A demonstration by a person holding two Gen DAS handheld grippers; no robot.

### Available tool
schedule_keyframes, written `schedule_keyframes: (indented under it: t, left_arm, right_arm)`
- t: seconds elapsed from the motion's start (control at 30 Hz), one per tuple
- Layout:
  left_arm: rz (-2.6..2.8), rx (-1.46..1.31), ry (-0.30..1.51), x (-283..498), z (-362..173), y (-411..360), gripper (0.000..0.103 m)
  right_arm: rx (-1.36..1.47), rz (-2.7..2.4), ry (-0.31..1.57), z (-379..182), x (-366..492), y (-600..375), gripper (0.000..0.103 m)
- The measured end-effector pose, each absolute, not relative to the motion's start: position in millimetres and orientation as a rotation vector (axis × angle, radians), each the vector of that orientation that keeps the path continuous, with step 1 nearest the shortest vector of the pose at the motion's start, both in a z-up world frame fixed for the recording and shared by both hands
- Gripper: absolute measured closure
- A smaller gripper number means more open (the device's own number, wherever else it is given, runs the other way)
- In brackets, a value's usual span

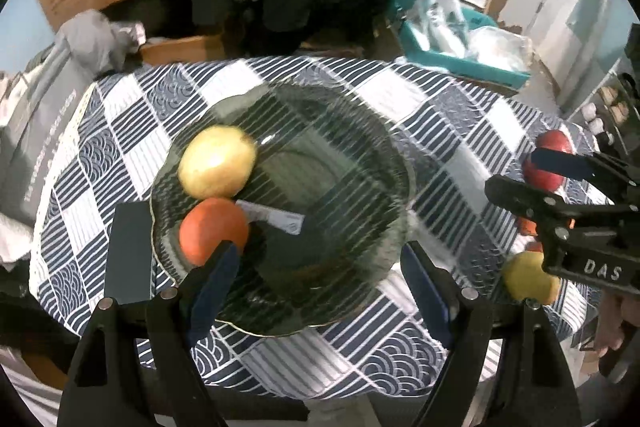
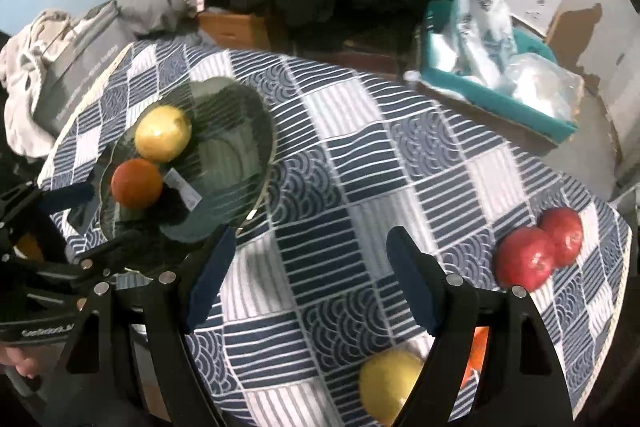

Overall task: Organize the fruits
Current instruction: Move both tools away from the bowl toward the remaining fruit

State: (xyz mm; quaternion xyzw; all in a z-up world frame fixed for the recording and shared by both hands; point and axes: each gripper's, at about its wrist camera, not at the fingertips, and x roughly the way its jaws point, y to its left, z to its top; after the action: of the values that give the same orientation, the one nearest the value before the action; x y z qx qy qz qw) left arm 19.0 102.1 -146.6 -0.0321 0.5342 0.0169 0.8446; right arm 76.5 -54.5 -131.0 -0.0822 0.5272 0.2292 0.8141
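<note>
A dark glass plate (image 1: 340, 163) (image 2: 236, 155) sits on the checked tablecloth and holds a yellow apple (image 1: 218, 161) (image 2: 163, 133) and an orange (image 1: 212, 229) (image 2: 137, 183). My left gripper (image 1: 316, 283) hovers open and empty over the plate's near edge, beside the orange. My right gripper (image 2: 308, 275) is open and empty above bare cloth; it also shows in the left wrist view (image 1: 532, 175). Two red apples (image 2: 538, 251) (image 1: 548, 161) lie at the right. A second yellow apple (image 2: 390, 383) (image 1: 530, 277) and an orange fruit (image 2: 476, 351) lie near the front, partly hidden.
A white label (image 1: 272, 215) lies in the plate. A teal tray (image 2: 500, 95) with plastic bags stands beyond the table at the right. A grey bag (image 1: 36, 131) and clothes lie at the left edge. Dark hanging clothes and a wooden louvred door are behind.
</note>
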Motion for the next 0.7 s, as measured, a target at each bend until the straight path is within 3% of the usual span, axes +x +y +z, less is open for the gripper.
schedule_keyframes:
  t: [0.7]
  left_arm:
    - [-0.016,-0.032,1.046,28,-107,41,0.019]
  right_arm:
    - [-0.094,0.309,0.984,-74,67,-153,0.024]
